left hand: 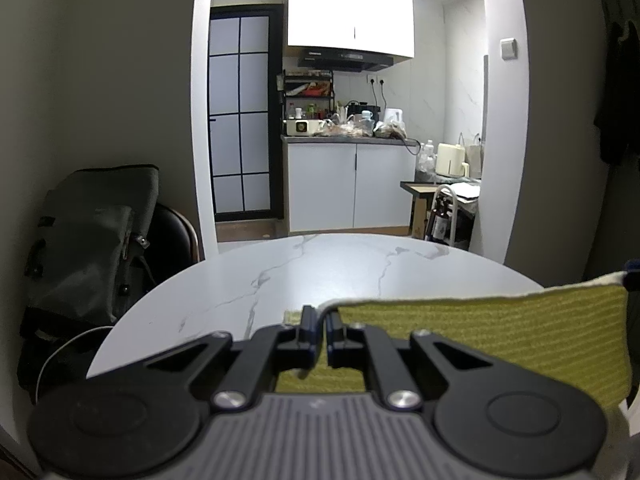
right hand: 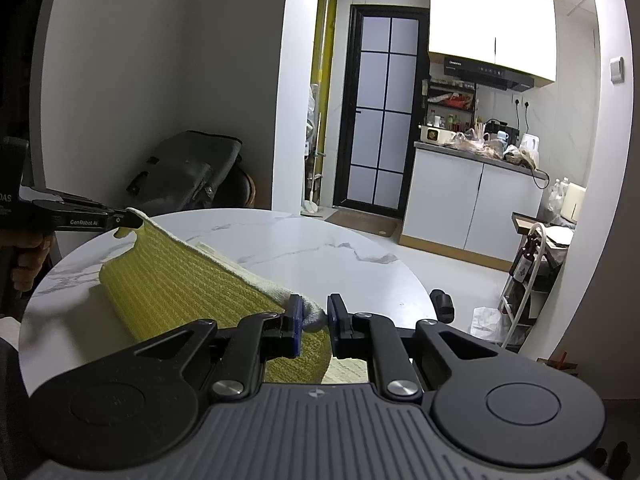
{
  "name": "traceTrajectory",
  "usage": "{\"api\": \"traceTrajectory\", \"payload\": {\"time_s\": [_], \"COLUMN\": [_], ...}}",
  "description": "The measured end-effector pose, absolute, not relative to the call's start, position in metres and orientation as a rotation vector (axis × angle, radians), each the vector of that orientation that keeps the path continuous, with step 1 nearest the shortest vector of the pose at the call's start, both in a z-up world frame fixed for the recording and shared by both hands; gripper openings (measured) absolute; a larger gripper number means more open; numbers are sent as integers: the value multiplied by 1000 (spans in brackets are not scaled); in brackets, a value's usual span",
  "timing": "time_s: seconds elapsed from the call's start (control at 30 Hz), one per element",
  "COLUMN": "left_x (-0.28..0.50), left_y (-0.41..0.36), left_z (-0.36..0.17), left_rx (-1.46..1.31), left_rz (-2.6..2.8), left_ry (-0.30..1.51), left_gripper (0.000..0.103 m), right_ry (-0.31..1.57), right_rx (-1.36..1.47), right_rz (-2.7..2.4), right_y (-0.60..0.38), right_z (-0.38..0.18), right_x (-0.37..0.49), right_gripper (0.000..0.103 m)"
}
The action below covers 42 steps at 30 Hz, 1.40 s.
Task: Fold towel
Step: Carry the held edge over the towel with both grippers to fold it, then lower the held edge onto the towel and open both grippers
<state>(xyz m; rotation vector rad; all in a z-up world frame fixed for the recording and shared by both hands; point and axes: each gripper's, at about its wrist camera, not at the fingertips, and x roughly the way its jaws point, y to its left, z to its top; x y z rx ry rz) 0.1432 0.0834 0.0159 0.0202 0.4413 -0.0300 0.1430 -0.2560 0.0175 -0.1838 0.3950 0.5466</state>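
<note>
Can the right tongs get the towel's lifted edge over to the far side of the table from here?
Probably yes: the right tongs grip the towel corner, and the marble table beyond it is bare.

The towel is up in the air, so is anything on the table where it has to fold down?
Nothing visible. Each hand-held gripper, left and right, already pinches a corner of the yellow towel, and the marble table beyond it looks bare. What lies under the hanging towel is hidden.

worktop [right hand: 320, 248]: bare beyond towel [right hand: 180, 280] | towel: stretched between both tools, blocks near side | bag [left hand: 92, 240]: off worktop's left edge
</note>
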Motion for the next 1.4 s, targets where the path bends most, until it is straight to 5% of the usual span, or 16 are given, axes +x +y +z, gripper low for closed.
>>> {"api": "traceTrajectory", "payload": {"time_s": [1.4], "left_x": [216], "left_y": [76], "left_z": [-10], "left_rx": [60], "left_rz": [-5], "left_ry": [544], "left_gripper": [8], "right_ry": [464], "right_rx": [-146], "right_rz": [545], "right_y": [-256], "right_z": [-15], "right_x": [218], "right_gripper": [15]}}
